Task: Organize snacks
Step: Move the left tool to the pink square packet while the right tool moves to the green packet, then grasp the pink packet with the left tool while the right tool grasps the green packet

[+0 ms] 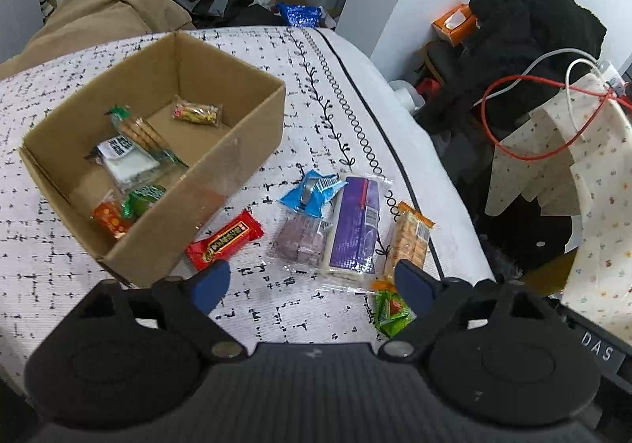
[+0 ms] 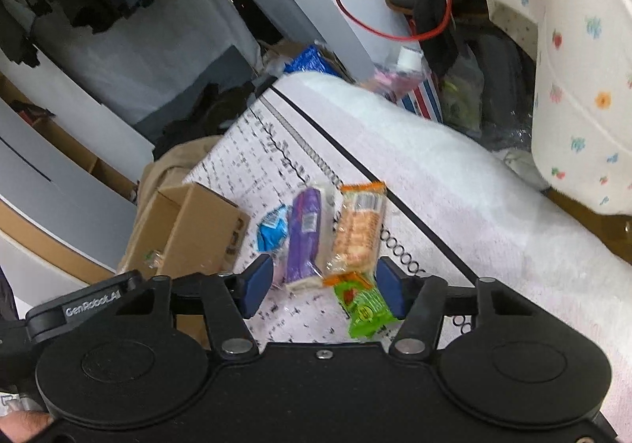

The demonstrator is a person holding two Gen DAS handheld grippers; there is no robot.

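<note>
Your left claw [image 1: 314, 285] hangs spread wide and empty above the patterned bed cover [image 1: 276, 308], its blue fingertips [image 1: 211, 283] clear of every snack. Your right claw [image 2: 324, 281] is likewise released, jaws apart and holding nothing; the green packet [image 2: 365, 305] lies on the cover between its two tips, nearer the right-hand one, though you cannot tell whether a pad touches it.

Nearest your left claw, the green packet [image 1: 391, 310] sits just beside the right fingertip, and the red bar [image 1: 225, 239] lies just beyond the left fingertip, near the box's closest corner. A little further out the loose snacks sit in a row: a clear pack of purple pieces [image 1: 300, 241], touching a long purple-and-white package [image 1: 353, 226], then an orange cracker pack [image 1: 409, 241] just beside that. A blue wrapper [image 1: 314, 192] lies behind the purple pieces, touching the long package's far end.

Further left stands the open cardboard box [image 1: 221, 170], already holding several snacks: an orange packet [image 1: 110, 220] and a green one [image 1: 144, 198] in the near corner, a white-labelled pack [image 1: 126, 158] under a green-ended biscuit sleeve [image 1: 144, 133] in the middle, and a small yellow-and-red packet [image 1: 196, 113] by the far wall.

Past the bed edge, dark clothing [image 1: 533, 8] and a red cable [image 1: 525, 119] lie in a heap.
</note>
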